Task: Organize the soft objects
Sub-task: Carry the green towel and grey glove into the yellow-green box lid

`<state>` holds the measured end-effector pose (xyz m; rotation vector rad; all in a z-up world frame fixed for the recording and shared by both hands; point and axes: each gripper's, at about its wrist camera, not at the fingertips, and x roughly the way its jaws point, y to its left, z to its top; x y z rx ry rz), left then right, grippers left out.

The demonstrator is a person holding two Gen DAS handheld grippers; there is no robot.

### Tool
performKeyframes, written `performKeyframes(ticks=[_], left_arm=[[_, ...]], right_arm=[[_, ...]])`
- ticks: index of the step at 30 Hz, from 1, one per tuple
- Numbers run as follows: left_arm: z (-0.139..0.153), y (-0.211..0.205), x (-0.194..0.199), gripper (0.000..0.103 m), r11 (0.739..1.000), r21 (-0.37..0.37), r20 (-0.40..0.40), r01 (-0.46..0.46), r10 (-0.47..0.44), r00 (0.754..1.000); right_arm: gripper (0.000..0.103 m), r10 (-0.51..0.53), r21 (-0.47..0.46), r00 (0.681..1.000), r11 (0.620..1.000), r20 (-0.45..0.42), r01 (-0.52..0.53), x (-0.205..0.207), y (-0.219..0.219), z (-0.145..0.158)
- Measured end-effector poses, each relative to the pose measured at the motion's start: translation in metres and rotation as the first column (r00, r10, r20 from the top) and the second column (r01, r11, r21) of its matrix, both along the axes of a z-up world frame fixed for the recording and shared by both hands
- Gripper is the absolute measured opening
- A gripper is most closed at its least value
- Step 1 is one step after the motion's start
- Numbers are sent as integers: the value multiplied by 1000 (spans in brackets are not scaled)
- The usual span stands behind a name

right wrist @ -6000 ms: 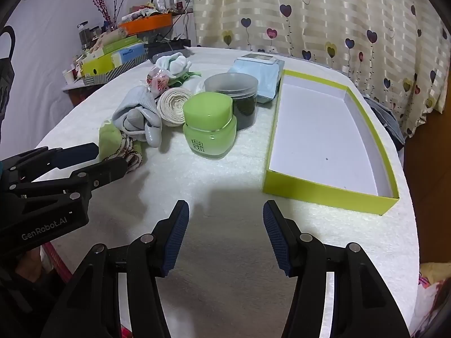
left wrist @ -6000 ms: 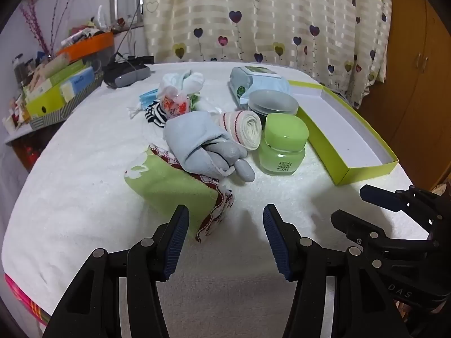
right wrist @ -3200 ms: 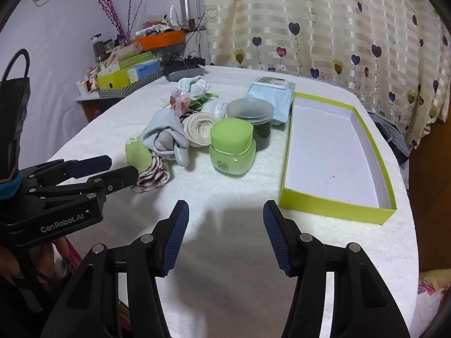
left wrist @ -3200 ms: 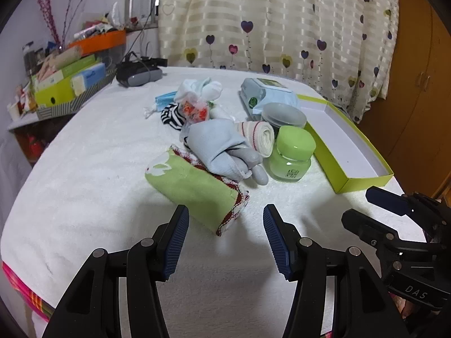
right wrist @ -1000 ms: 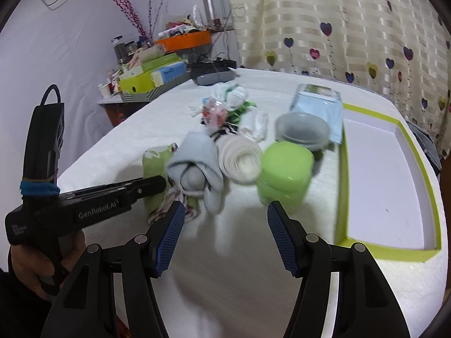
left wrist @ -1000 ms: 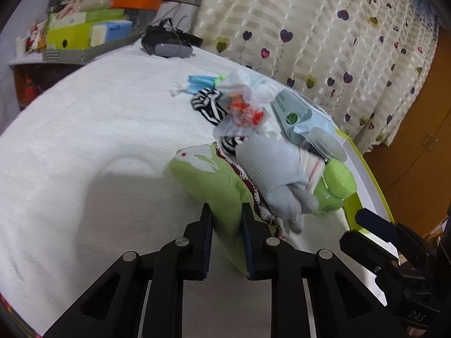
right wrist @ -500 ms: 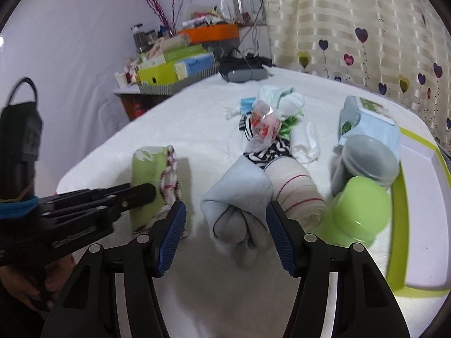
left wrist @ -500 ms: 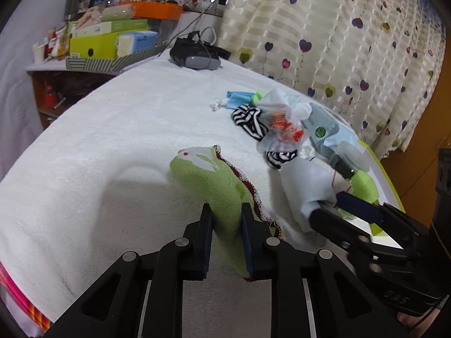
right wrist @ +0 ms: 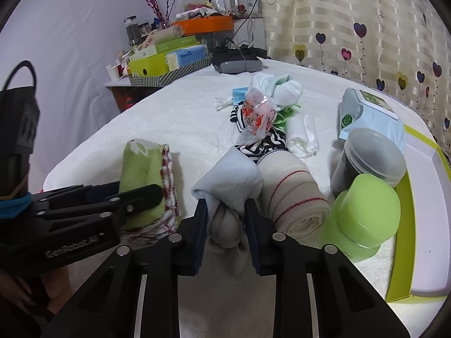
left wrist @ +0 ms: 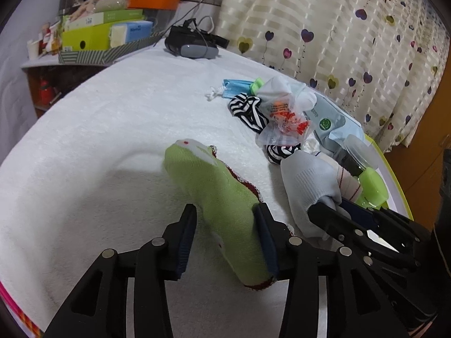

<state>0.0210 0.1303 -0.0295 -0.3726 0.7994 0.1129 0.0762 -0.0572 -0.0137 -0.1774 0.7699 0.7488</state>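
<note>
Socks are the matter of this moment: a pale grey sock bundle (right wrist: 229,194) is lying between the fingers of the right gripper (right wrist: 227,233), and the jaws are closing on it, with both pads already at its sides. Just to the left of this tool a green sock (left wrist: 222,205) is lying flat on the white table cover (left wrist: 98,146). It is found between the fingers of the left gripper (left wrist: 225,242), whose jaws are opening; the right pad is touching the cloth, while a gap is seen at the left pad, so this sock is judged to be released.

The step in hand is judged to be the taking of the grey bundle while the green sock is let go. For the next move a firm pinch on the bundle is needed, then a lift clear of the rolled bandage (right wrist: 293,197), which is touching it on the right.

Further right of the right gripper a green jar (right wrist: 366,217) and a dark jar with a clear lid (right wrist: 369,163) are standing closed; their contents cannot be told. Beyond them a shallow green-edged box (right wrist: 422,225) is seen, and nothing is visible in the part that shows. Ahead of the tool, striped socks (right wrist: 262,140), a plastic bag (right wrist: 258,112) and a wipes pack (right wrist: 366,112) are lying loose.
</note>
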Motion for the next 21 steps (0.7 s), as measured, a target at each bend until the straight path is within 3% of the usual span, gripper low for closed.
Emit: performKeyframes(ticks=[3,7,10,21], left_arm=[[-1,-4,4,43,1000,-1,-6,-1,1,1000],[4,-11,2,26,1000,31,4,2,-2,1000],[7,-15,0,22,999,51,8,0,0,1000],[28,-22,-19,18,992,124,61,-20,12,998]], right_arm=[[24,2,15,1000,1000,2,-2,-1,-3,2],[23,10,32,1000,999,8,-10,-4,-7,6],[23,13,43,1000,999,13,-14,-8,-10,8],[22,26,107,998,994,50,-32,-21,-24,26]])
